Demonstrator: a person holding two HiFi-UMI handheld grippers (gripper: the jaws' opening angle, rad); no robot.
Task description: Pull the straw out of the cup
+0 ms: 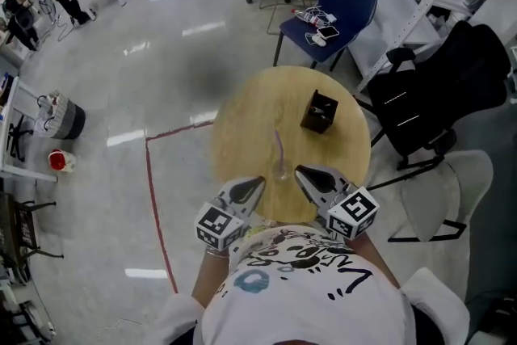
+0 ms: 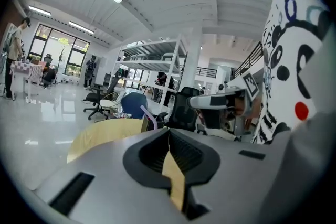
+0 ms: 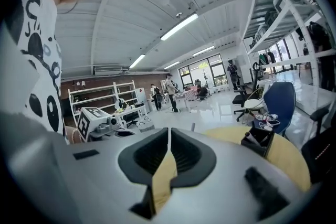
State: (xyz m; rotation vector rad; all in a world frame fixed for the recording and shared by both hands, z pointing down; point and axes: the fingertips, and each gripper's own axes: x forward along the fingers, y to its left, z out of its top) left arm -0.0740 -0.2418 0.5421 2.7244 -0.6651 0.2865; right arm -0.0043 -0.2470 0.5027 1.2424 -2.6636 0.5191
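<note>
A clear cup (image 1: 281, 170) stands near the front of the round wooden table (image 1: 242, 125), with a pale purple straw (image 1: 278, 145) sticking up out of it. My left gripper (image 1: 258, 182) is just left of the cup and my right gripper (image 1: 299, 172) just right of it, both low at the table's near edge. Each has its jaws pressed together with nothing between them. In the left gripper view the straw (image 2: 149, 116) rises beyond the shut gripper (image 2: 169, 131). The right gripper view shows its shut gripper (image 3: 169, 131) and a thin straw tip (image 3: 192, 126).
A black open box (image 1: 319, 111) sits on the table's right side, also in the right gripper view as the black box (image 3: 257, 140). Around the table stand a blue chair (image 1: 343, 0) with small items, a black office chair (image 1: 436, 93) and a white chair (image 1: 444, 194). Red tape (image 1: 150, 174) marks the floor.
</note>
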